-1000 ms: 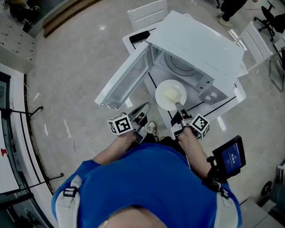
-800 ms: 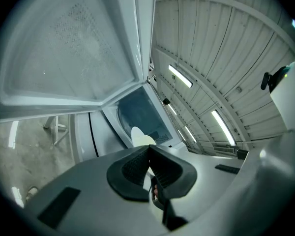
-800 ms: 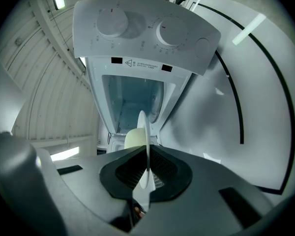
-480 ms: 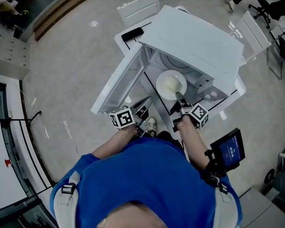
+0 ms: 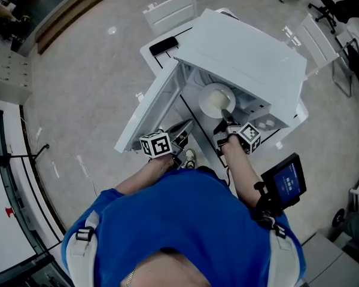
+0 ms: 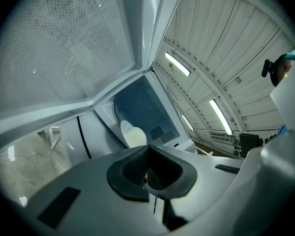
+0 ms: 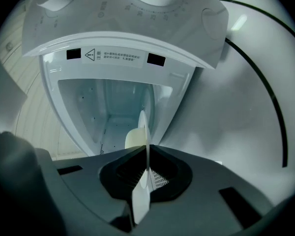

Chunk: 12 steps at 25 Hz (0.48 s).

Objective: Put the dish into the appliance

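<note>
Head view, dish at the threshold of the appliance. The dish [image 5: 216, 100], white with a pale cream patch at its centre, is at the open mouth of the appliance [image 5: 251, 46], just under the front edge of its top. It is pinched by its near rim in the right gripper [image 5: 227, 123], whose jaws are clamped narrow on that rim. The door [image 5: 148, 109] stands swung open to the left. The left gripper [image 5: 180, 130], jaws together and empty, is beside the door's near end.

Risks, as judged:
- The hold is on a thin rim only, so the dish's far side may sag or twist out of the jaws.
- A course too high or too far right would knock the dish against the opening or the inner wall.
- The door, if nudged by the left gripper, could swing in on the dish.
</note>
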Available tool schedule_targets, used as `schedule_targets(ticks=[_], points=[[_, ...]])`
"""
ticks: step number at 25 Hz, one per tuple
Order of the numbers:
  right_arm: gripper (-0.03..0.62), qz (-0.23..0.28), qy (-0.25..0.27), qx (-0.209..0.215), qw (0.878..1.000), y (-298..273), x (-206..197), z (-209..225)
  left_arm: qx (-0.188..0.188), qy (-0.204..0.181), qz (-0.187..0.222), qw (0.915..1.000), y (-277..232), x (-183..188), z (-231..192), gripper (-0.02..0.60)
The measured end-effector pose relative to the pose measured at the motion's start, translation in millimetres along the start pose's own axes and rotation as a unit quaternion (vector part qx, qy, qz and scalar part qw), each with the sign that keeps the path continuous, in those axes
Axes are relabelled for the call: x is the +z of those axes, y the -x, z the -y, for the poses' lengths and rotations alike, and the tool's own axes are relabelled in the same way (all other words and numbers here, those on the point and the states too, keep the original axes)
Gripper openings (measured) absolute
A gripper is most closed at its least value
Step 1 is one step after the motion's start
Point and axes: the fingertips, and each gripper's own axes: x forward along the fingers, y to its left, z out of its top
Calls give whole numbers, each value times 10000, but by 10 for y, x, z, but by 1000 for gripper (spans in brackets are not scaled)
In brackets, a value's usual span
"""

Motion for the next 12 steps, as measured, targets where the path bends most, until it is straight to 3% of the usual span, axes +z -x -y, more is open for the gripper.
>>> schedule_targets(ticks=[12], points=[[11,280,-142,-184,9993,-291,233,71,-31,-215,-290,9993,-180,85,-162,6]])
